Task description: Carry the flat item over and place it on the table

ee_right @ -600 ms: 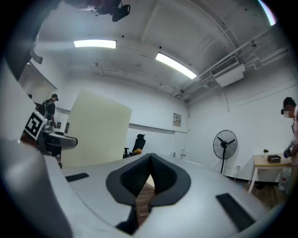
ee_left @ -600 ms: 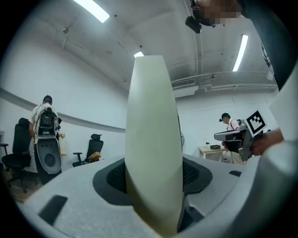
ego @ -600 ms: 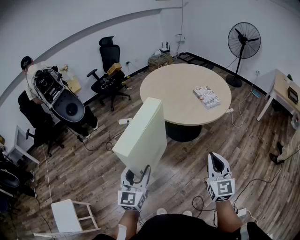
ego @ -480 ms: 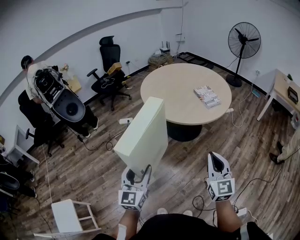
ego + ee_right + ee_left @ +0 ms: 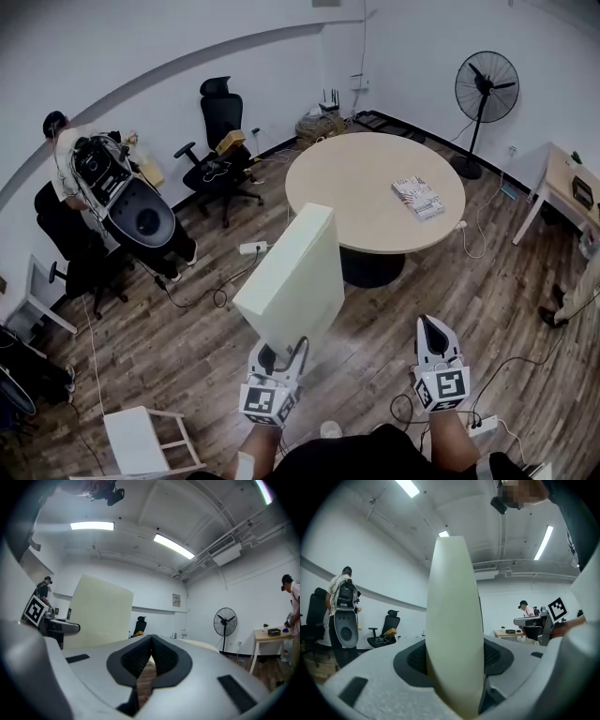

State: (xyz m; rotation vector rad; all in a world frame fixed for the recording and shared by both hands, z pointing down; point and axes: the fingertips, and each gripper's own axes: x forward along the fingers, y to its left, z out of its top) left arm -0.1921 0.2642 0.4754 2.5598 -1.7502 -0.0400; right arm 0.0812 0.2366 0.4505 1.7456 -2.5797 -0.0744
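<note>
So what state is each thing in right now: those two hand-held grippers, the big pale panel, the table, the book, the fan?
Flat panel: carried on edge in the air, not set down.
Left hand-held gripper: shut on its lower edge.
Right hand-held gripper: shut, empty.
Round table: standing, one item on top.
Book: closed, lying flat on it.
Fan: upright, blades look still.
</note>
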